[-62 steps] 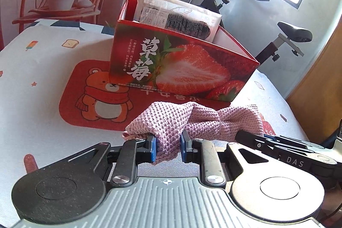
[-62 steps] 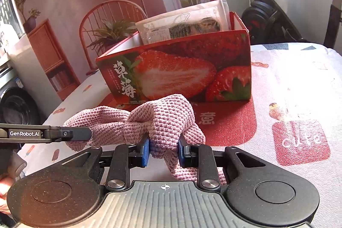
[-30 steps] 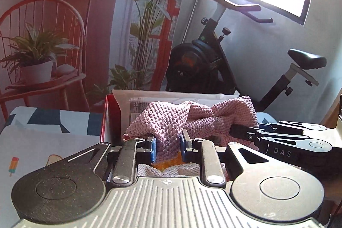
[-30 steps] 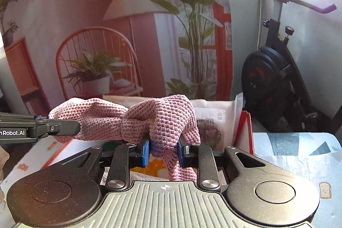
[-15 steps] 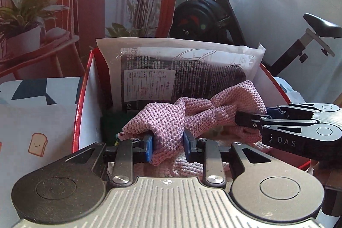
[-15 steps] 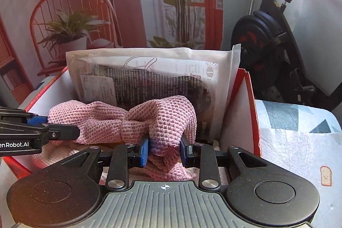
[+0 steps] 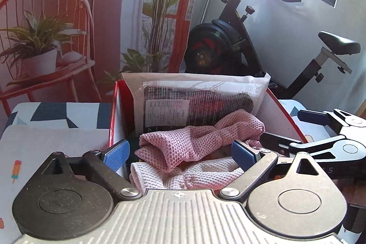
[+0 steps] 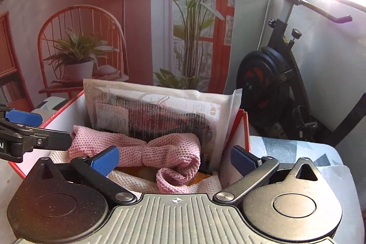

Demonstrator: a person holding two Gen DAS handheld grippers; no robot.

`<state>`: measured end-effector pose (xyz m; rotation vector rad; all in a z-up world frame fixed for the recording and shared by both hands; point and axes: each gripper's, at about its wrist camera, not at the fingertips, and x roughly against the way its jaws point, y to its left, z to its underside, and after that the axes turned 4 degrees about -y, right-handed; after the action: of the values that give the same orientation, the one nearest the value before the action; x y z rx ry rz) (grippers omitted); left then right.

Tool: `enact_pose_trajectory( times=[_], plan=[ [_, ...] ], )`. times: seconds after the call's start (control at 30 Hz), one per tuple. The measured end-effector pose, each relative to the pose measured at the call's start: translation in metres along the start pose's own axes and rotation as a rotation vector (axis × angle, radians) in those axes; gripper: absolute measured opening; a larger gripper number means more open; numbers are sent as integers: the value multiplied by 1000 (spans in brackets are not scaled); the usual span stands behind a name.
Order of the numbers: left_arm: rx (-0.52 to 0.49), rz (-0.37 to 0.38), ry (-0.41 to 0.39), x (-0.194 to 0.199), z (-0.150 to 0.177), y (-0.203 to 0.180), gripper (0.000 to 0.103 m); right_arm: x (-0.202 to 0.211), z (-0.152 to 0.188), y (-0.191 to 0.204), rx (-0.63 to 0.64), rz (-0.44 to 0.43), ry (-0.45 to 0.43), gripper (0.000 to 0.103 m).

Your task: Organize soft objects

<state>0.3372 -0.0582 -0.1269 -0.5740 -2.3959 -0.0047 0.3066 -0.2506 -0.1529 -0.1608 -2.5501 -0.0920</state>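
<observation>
The pink knitted cloth (image 7: 201,141) lies inside the red cardboard box (image 7: 113,120), bunched in the middle like a bow, resting on a paler knitted cloth (image 7: 205,175) beneath it. Behind both, a white plastic packet (image 7: 196,102) with black print stands upright against the box's far wall.

The left gripper (image 7: 180,152) hovers over the box's near edge, its jaws opening and already spread wide; the pink cloth sits between the blue pads (image 7: 116,151) but neither pad presses on it. The right gripper (image 8: 176,158) is likewise opening, its jaws far apart, with the cloth's rolled end between them and untouched.

The box stands on a patterned tablecloth (image 7: 52,129). An exercise bike (image 8: 281,74) stands beyond the table's far edge.
</observation>
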Motion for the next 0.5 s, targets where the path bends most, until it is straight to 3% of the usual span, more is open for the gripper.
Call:
enact_pose_trajectory(
  times=[0.17, 0.5],
  plan=[
    [8, -63, -49, 35, -5, -1, 103, 31, -6, -2, -19, 3, -37, 103],
    [-33, -162, -151, 120, -10, -15, 103, 113, -13, 10, -54, 32, -133, 102]
  ],
)
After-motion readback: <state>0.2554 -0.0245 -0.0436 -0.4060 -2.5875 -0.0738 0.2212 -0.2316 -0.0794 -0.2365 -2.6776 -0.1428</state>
